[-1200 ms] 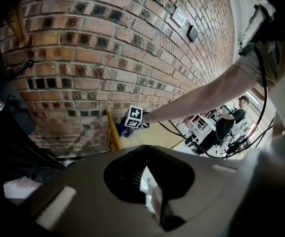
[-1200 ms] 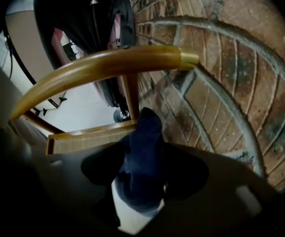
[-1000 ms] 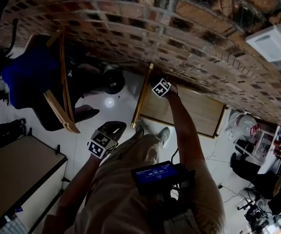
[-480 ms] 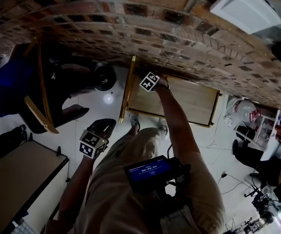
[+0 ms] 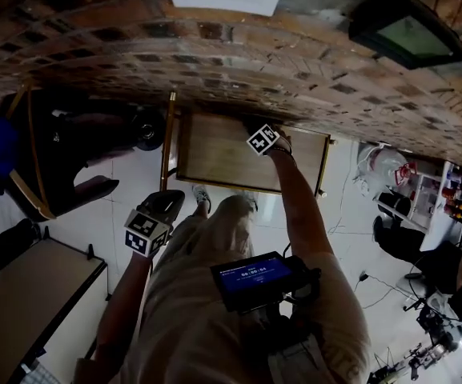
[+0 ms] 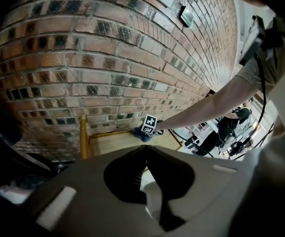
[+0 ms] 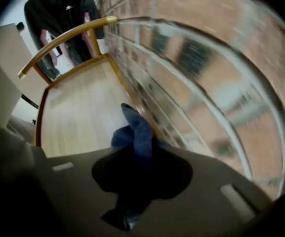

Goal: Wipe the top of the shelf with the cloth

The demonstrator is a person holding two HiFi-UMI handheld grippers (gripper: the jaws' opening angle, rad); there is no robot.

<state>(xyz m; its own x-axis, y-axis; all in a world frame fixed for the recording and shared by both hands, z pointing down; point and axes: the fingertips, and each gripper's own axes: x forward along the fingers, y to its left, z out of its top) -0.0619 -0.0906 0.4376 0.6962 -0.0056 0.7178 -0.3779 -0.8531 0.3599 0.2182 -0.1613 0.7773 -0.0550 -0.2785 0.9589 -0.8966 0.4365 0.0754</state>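
The wooden shelf top runs along the brick wall. My right gripper points steeply down at its back edge, near the wall. Its jaws have just been closing and now stand shut on a blue cloth. The bunched cloth rests on the shelf top, seen past the right gripper. The left gripper view shows the cloth under the marker cube. My left gripper hangs in front of the shelf beside the person's leg. The left gripper is shut and holds nothing.
A brass rail stands at the shelf's left end. A wooden chair is at the left and a table at lower left. Clutter fills the floor to the right. A person in dark clothes stands beyond the rail.
My right gripper has slid to the right along the back of the shelf top, from the railed left end toward the middle. The head view has swung, and the left gripper shifted with it.
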